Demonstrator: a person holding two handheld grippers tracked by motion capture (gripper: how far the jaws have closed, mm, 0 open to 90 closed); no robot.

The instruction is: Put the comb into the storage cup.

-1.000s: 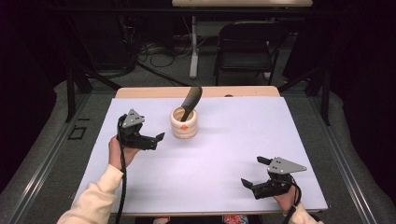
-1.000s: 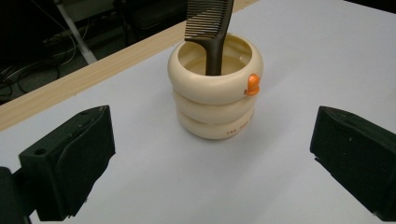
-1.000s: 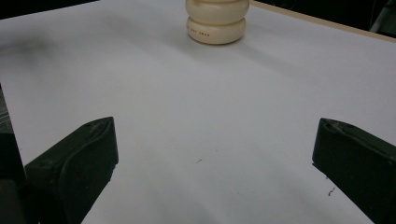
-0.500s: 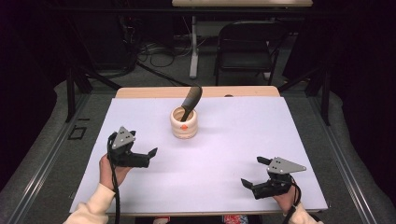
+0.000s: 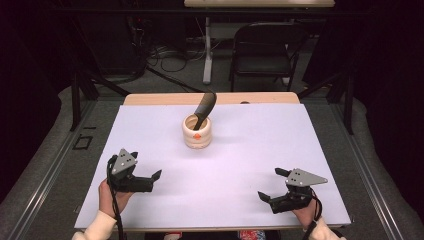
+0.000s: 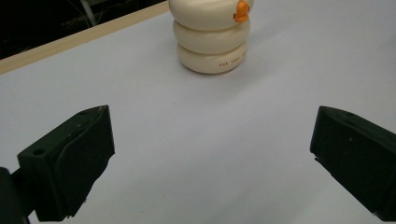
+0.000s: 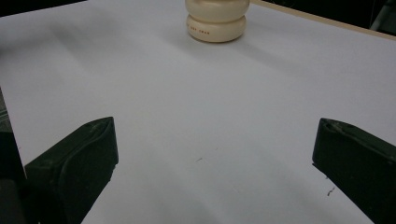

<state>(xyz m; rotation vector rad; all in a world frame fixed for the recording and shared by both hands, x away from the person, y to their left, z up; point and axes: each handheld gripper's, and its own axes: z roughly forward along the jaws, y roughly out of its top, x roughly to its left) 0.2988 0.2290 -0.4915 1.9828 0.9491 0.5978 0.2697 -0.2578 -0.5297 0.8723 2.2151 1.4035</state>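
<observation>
Cream and ribbed, a small jar (image 5: 197, 133) is seen standing upright on the white sheet (image 5: 240, 165) that covers the table (image 5: 165, 98), toward the far middle, with an orange mark (image 5: 197, 134) on its side and a dark curved tool (image 5: 204, 107) leaning out of its mouth. The left hand-held gripper (image 5: 150, 179) is held low near the front left, its jaws spread wide and empty. The right hand-held gripper (image 5: 272, 185) is held near the front right, likewise spread and empty. Both are well apart from the jar.

Bare sheet (image 5: 225, 170) lies between and ahead of both sets of jaws; farther ahead stands the holder (image 5: 197, 132).
</observation>
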